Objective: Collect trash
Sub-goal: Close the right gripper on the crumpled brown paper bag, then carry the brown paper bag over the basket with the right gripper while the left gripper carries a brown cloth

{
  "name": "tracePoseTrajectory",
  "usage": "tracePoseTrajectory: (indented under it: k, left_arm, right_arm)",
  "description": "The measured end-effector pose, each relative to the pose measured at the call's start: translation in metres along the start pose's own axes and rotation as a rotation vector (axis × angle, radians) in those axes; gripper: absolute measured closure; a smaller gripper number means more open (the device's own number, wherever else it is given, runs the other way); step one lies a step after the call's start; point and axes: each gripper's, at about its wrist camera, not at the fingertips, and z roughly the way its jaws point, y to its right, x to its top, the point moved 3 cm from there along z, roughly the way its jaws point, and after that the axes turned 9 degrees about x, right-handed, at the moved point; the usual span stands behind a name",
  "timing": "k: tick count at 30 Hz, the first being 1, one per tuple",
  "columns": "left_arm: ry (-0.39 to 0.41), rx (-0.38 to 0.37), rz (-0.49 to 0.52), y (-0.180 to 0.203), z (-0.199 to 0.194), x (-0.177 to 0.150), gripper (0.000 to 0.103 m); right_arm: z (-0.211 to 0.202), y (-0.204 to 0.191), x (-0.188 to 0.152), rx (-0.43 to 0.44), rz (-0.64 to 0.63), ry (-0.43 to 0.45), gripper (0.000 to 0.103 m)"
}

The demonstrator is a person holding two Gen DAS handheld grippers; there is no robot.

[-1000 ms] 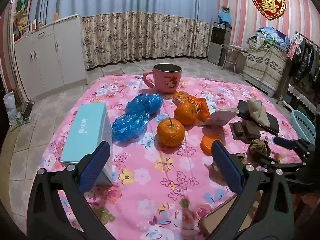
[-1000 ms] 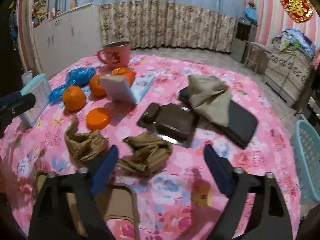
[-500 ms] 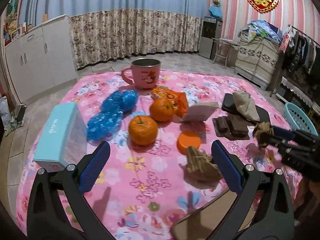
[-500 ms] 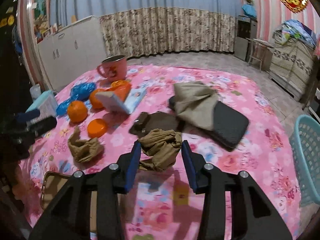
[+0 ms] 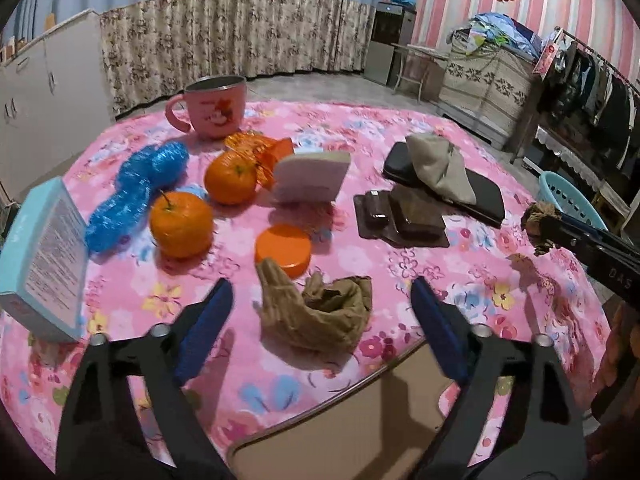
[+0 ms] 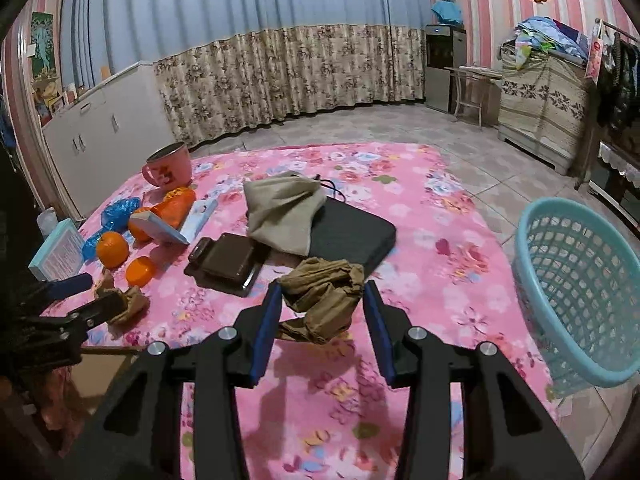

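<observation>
L wrist view: left gripper (image 5: pixel 322 304) wide open, holding nothing, straddling crumpled brown paper wad (image 5: pixel 320 312) on pink cloth (image 5: pixel 400 128); oranges (image 5: pixel 181 224) at 10 o'clock.

R wrist view: right gripper (image 6: pixel 320 312) clamped on second wad (image 6: pixel 322 300), creased, lifted off cloth. Only here: whole blue basket (image 6: pixel 580 304) on floor, 3 o'clock.

A beige cloth (image 6: pixel 285 211) hides part of the black pad (image 6: pixel 352 236) beneath it. The blue laundry basket (image 6: pixel 576 296) is cut off at the frame's right edge. Print on the light-blue box (image 5: pixel 52 248) is too small to read.
</observation>
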Motion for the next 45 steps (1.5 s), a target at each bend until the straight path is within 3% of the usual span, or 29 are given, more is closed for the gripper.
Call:
tracePoseTrajectory:
  k: [4, 10, 18, 24, 33, 40, 45]
  left_arm:
    - [-0.032, -0.029, -0.008, 0.003, 0.008, -0.002, 0.048]
    - [-0.021, -0.025, 0.009, 0.007, 0.004, 0.001, 0.06]
    - [0.045, -0.007, 0.027, 0.017, -0.018, 0.023, 0.061]
    - [0.115, -0.041, 0.042, 0.052, -0.034, 0.059, 0.061]
    - [0.238, -0.108, 0.119, 0.147, -0.051, 0.108, 0.061]
    - [0.232, -0.179, 0.161, 0.224, -0.035, 0.118, 0.061]
    - [0.225, -0.217, 0.188, 0.268, -0.021, 0.123, 0.061]
  right_arm:
    - [-0.004, 0.005, -0.003, 0.013, 0.017, 0.001, 0.061]
    - [-0.016, 0.011, -0.001, 0.022, 0.028, 0.031, 0.061]
    - [-0.035, 0.021, 0.004, 0.028, 0.02, 0.056, 0.061]
    - [-0.066, 0.046, 0.024, -0.005, 0.024, 0.13, 0.061]
    - [-0.106, 0.133, 0.046, -0.148, 0.109, 0.209, 0.061]
    - [-0.121, 0.204, 0.046, -0.283, 0.157, 0.205, 0.061]
    - [-0.118, 0.239, 0.04, -0.29, 0.221, 0.193, 0.061]
